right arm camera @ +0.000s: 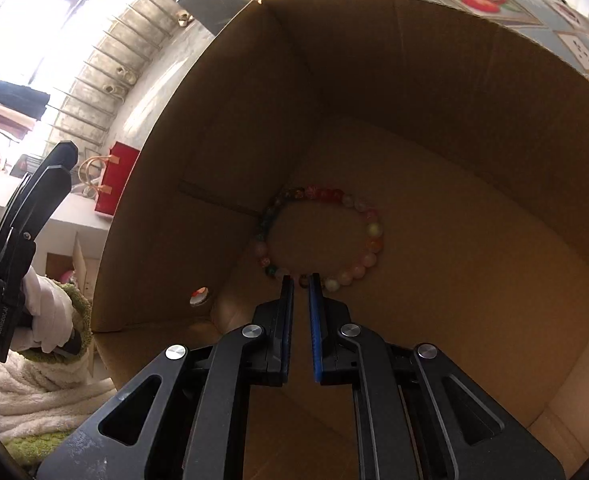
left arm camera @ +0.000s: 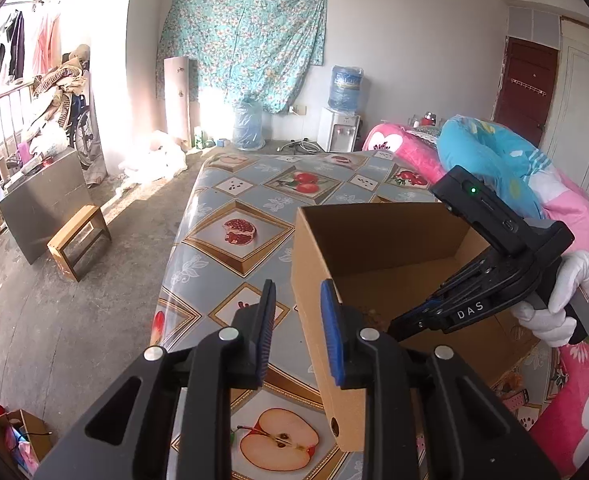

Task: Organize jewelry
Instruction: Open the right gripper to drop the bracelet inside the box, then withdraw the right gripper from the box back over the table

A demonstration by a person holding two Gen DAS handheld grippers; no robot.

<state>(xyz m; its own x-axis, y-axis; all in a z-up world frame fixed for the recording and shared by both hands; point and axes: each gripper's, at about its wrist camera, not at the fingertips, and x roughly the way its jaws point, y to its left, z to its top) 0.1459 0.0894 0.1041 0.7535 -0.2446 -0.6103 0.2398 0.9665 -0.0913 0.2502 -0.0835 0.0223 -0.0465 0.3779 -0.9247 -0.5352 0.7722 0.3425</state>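
Landmark: cardboard box (left arm camera: pixel 378 248), open top, standing on the fruit-print tablecloth (left arm camera: pixel 238 200).

My right gripper (right arm camera: pixel 301 280) is lowered inside the box, tips at the box floor. Its jaws stand a narrow gap apart around one bead on the near arc of the bead bracelet (right arm camera: pixel 322 236); I cannot tell whether the pads press the bead or only flank it.

The bracelet lies flat as a ring on the box floor, its far-left arc close to the box's left wall.

My left gripper (left arm camera: pixel 298 312) is released, jaws wide, holding nothing. It sits outside the box at the near corner, the blue right pad just beside the box edge.
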